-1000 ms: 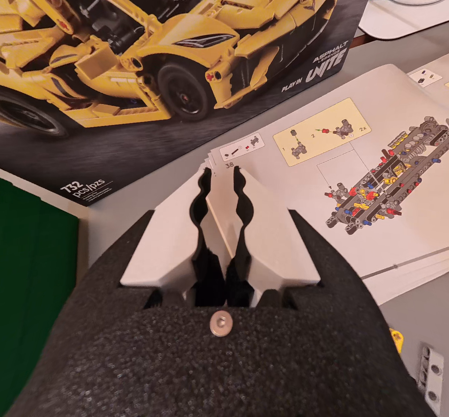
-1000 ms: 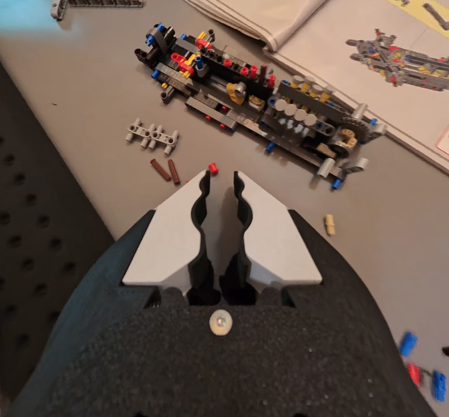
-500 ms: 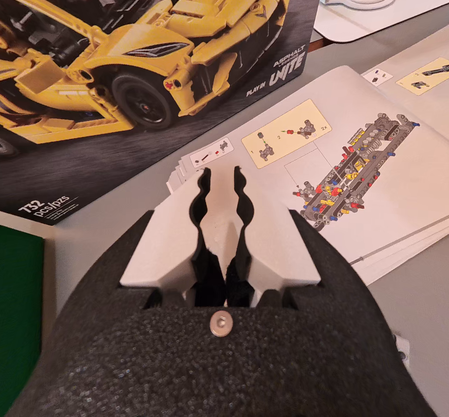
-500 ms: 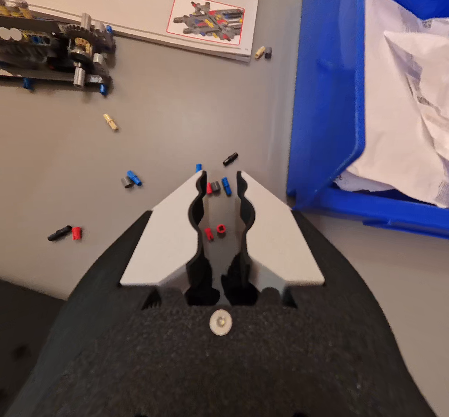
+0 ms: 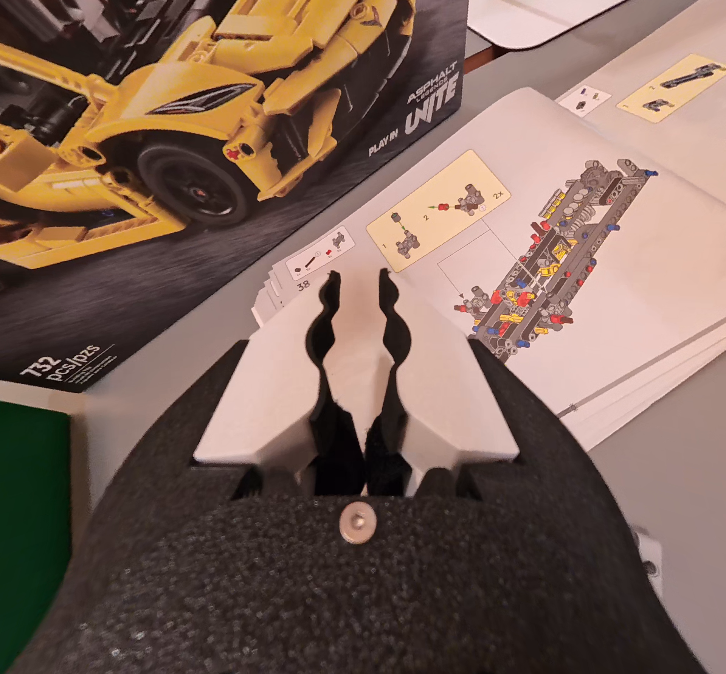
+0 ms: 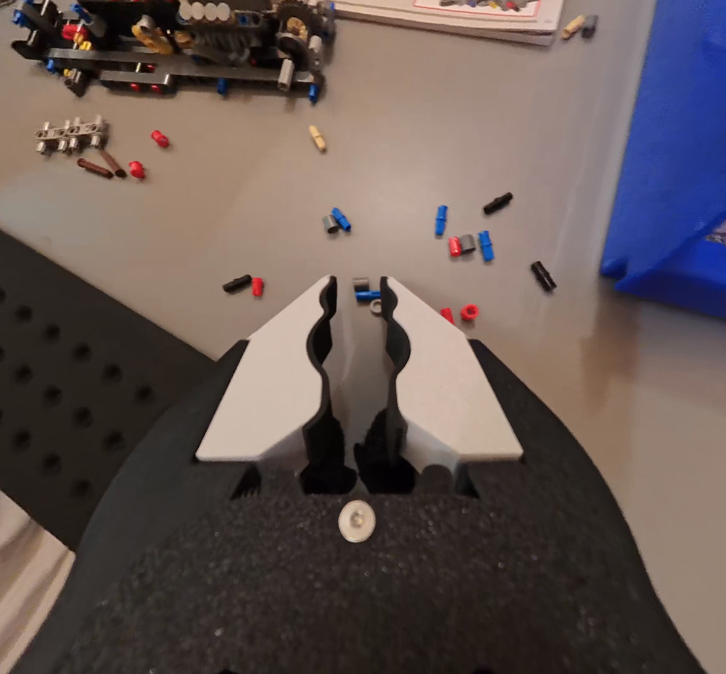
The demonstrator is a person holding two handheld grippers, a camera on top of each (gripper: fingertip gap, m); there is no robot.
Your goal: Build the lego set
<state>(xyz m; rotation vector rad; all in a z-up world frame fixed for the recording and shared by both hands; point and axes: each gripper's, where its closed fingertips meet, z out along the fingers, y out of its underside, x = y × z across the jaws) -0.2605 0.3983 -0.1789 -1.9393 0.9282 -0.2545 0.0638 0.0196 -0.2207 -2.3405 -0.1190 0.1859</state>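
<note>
The half-built dark chassis (image 6: pixel 173 38) lies on the grey table at the upper left of the right wrist view. My right gripper (image 6: pixel 358 280) is open and empty above loose pins: a grey bush (image 6: pixel 360 284) and a blue pin (image 6: pixel 367 294) lie just past its tips. More blue, red and black pins (image 6: pixel 469 242) lie to the right. My left gripper (image 5: pixel 359 274) is open and empty over the corner of the open instruction booklet (image 5: pixel 530 262).
The set's box (image 5: pixel 196 144) with a yellow car picture stands left of the booklet. A blue bin (image 6: pixel 675 144) is at the right. A grey connector piece (image 6: pixel 72 136), brown axles (image 6: pixel 102 166) and a tan pin (image 6: pixel 317 138) lie near the chassis. A black perforated board (image 6: pixel 59 360) is at the left. One gripper's finger ends stand about 50 cm off the other's.
The right gripper swung right from the chassis toward the blue bin, then back left over the scattered pins. The left gripper shifted slightly along the booklet's corner.
</note>
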